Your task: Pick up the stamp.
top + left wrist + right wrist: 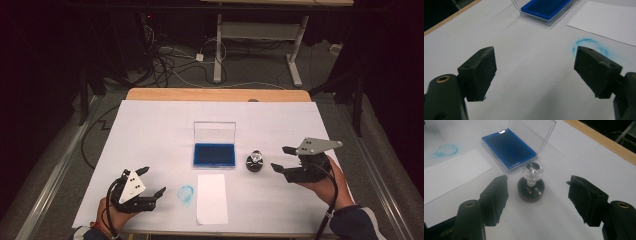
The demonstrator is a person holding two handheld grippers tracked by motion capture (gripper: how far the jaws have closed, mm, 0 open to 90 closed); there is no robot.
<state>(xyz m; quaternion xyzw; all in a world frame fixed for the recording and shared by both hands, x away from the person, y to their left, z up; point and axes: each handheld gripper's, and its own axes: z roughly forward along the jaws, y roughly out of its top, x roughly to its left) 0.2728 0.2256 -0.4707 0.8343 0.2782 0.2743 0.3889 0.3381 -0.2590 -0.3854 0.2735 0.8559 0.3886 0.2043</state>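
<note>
My right gripper (pixel 537 195) gapes empty just short of the stamp (pixel 531 186), left gripper (pixel 149 182) open too; the paper (pixel 211 197) is unstamped.

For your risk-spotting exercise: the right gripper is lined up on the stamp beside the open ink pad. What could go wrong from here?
1. The stamp has a small round clear knob; the right gripper, jaws open around it, might slip or tip it.
2. The ink pad lies open close by, so a tipped stamp could smear ink.
3. A blue ring already marks the table cover beside the paper slip; another misplaced print is possible.
</note>
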